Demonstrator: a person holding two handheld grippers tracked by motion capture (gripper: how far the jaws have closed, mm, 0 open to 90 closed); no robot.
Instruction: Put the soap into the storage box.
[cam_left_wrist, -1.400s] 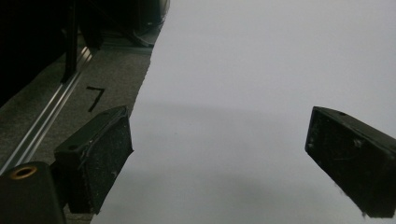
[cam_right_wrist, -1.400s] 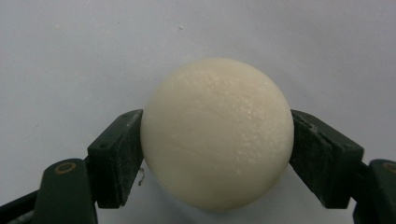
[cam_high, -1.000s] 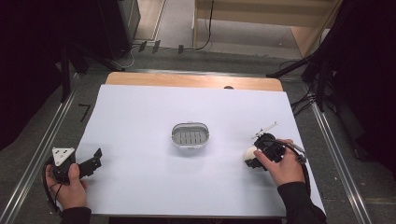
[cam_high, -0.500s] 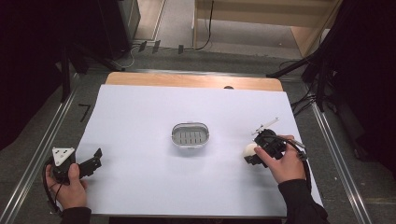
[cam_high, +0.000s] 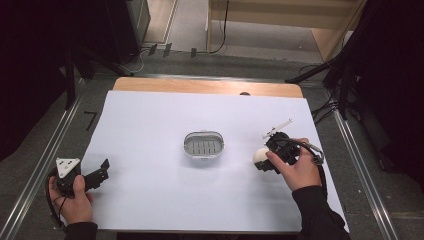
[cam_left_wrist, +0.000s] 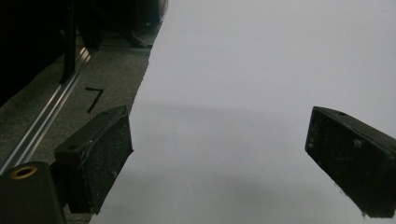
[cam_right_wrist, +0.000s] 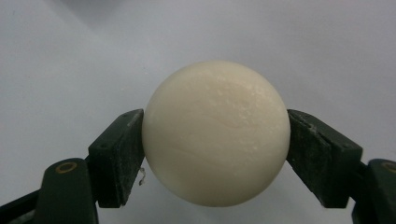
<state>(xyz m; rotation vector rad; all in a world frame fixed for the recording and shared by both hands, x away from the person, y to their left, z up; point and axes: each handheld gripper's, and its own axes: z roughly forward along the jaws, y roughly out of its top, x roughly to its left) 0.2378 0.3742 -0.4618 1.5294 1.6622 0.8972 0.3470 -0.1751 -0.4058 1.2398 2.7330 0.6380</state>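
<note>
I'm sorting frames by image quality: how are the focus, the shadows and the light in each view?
High view: the white sheet is evenly lit, the room's edges fall into black, detail is slightly soft. Left gripper view: the left gripper casts a soft grey shadow on the sheet, and its near jaws are slightly blurred. Right gripper view: the cream ball is sharp, with no harsh glare.

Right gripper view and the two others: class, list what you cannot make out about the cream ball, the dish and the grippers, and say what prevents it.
- Cream ball, right gripper view: its far side and the sheet behind it are hidden by the ball itself.
- Ball, high view: partly covered by the right gripper and the hand.
- Dish, high view: too small to read its slots or material.
- Left gripper, left gripper view: its body is cut off by the bottom edge.
</note>
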